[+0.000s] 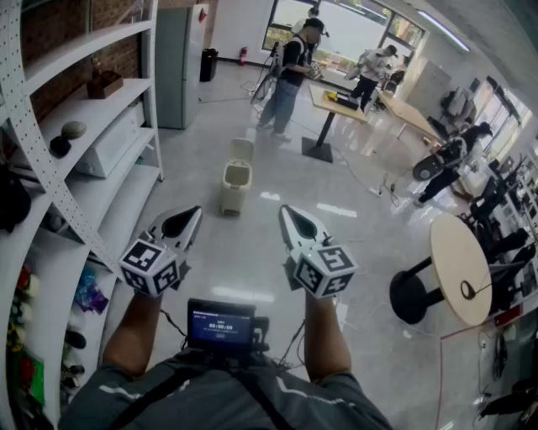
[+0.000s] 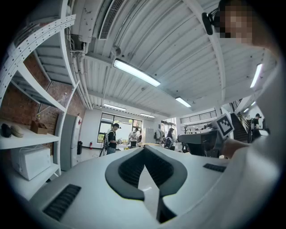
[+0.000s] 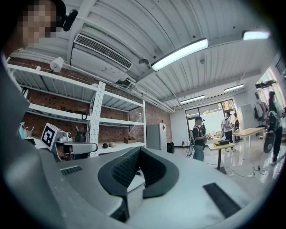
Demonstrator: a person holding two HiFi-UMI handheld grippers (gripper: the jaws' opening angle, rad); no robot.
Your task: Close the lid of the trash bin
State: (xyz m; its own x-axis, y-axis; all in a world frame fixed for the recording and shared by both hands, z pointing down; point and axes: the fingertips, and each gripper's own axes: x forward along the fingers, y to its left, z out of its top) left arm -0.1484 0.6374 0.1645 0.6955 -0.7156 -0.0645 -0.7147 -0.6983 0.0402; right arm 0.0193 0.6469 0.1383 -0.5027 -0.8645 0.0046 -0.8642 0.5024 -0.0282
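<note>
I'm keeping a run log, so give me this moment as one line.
bin: on floor ahead | lid: open, upright | left claw: shut, empty | right claw: shut, empty | both short of bin

No print is reading clearly: the small screen [image 1: 221,326] is showing bright lines too blurred to make out, and the red sign [image 1: 202,14] on the tall cabinet [image 1: 175,71] is showing nothing legible.

Shelf [image 1: 101,180]: white, on my left, holding what may be a microwave [image 1: 112,144].
Round table [image 1: 461,267]: on my right.
Person [image 1: 290,71]: standing ahead.
</note>
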